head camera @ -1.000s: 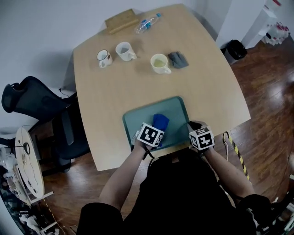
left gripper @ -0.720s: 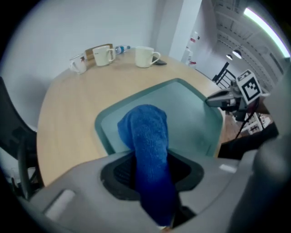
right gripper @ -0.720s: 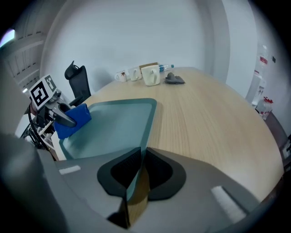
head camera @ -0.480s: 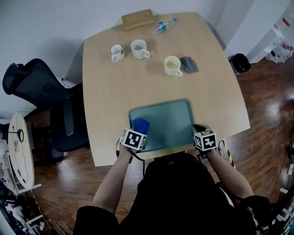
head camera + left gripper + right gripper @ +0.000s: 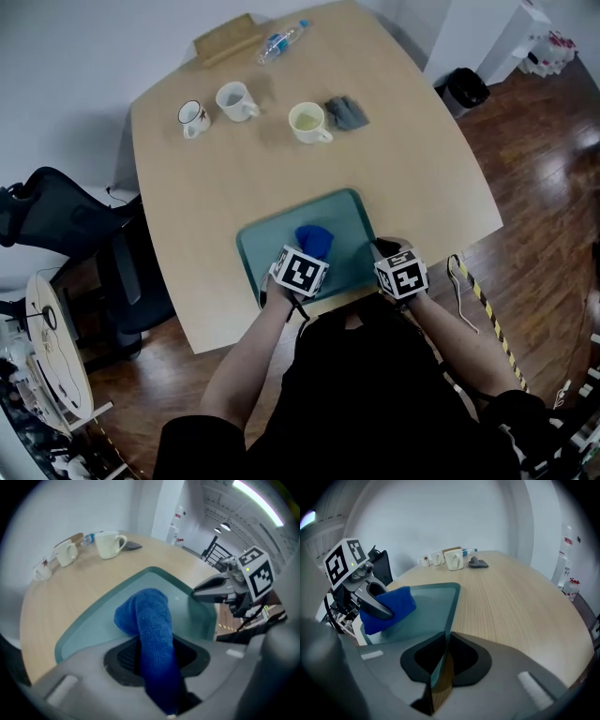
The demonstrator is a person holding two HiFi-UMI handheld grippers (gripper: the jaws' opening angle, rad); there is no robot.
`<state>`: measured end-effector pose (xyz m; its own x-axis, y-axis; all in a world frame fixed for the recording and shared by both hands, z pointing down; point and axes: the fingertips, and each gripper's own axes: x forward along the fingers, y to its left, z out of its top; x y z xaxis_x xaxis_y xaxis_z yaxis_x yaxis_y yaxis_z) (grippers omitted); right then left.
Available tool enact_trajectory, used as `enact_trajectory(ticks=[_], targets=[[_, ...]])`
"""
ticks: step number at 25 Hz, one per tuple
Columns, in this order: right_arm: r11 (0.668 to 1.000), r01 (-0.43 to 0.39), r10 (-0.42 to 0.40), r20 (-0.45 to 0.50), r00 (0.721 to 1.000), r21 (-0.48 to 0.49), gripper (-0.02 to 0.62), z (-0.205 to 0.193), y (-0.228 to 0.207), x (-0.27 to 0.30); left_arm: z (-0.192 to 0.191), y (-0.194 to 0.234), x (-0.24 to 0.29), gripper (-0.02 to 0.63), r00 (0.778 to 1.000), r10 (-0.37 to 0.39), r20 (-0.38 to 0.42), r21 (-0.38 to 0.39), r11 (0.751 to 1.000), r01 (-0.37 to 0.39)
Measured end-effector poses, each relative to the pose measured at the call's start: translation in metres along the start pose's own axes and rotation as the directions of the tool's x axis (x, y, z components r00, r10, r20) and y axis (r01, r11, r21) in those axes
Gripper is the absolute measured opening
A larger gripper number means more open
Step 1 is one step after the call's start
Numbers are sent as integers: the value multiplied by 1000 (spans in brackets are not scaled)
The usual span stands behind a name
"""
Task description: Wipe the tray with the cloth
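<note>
Beyond the tray (image 5: 349, 225), cream mug (image 5: 307, 122), grey rag (image 5: 346, 112)

The head view looks steeply down over the whole table (image 5: 403, 178); both gripper views sit low and close over the tray (image 5: 267, 246), which all three views share

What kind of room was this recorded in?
Probably an office meeting room: a big wooden table with mugs and a water bottle on it, and a black office chair beside it.
</note>
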<state>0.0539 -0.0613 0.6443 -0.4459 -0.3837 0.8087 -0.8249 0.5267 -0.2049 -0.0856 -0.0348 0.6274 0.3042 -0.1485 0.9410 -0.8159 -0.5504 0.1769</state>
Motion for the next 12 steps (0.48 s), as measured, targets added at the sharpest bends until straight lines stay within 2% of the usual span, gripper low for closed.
enact_trajectory(ticks=[5, 8, 10, 12], targets=[[1000, -20, 20, 9, 1000, 0, 37, 4, 1, -1, 54, -62, 27, 150, 995, -102, 13, 118, 988, 100], [999, -41, 41, 14, 999, 17, 37, 6, 3, -4, 63, -85, 36, 150, 992, -124, 6, 180, 976, 121], [999, -51, 50, 11, 999, 15, 37, 4, 1, -5, 61, -88, 35, 150, 992, -127, 15, 185, 975, 122], [999, -54, 54, 5, 999, 5, 37, 0, -2, -4, 55, -85, 28, 150, 989, -145, 29, 142, 980, 140]])
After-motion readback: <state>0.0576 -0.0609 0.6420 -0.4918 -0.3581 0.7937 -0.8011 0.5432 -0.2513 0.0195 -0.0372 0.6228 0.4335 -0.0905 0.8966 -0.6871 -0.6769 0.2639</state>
